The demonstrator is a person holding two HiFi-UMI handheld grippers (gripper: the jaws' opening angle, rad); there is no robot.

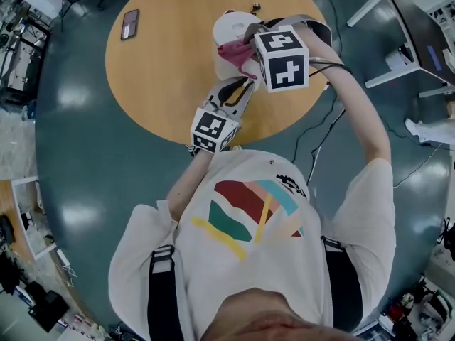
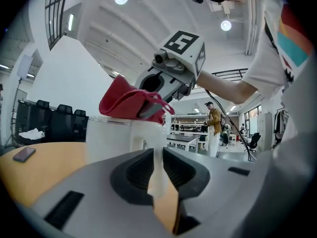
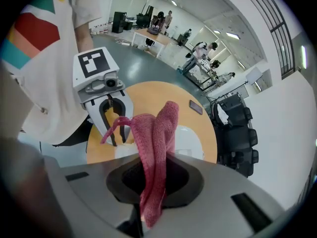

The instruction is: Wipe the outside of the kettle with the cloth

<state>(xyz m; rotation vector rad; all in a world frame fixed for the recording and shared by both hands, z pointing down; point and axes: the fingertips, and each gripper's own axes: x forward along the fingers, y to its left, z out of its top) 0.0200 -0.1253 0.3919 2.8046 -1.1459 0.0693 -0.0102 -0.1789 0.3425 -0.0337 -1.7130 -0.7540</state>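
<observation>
**A:** Item one, kettle [image 1: 229,38]. Location?

**B:** White, upright on the round table [image 1: 156,69], toward its far side. The left gripper [image 2: 157,168] is level. Its jaws are drawn nearly together on a narrow white strip, by all appearance the kettle's handle.

**A:** Item two, cloth [image 3: 157,133]?

**B:** Pink knit, pinched at its middle in the right gripper [image 3: 154,180]. A fold and a thin loose loop stand out past the tips. The cloth sits at the kettle's top edge, not yet down on the side wall.

**A:** Hazards, listed.

**B:** One: the handle grip is narrow, so a firm sideways wipe could twist the kettle in the jaws or tip it. Two: the fabric is bunched, not spread, so hard fingertips rather than cloth may meet the wall and scrape. Three: the loose loop could snag on the rim or on the left gripper's jaws, which stand close by. Four: a drag against the wall might pull the cloth out of the pinch.

**A:** Other stock?

**B:** Phone [image 1: 130,24], well apart from the kettle. I judge it no concern.
</observation>
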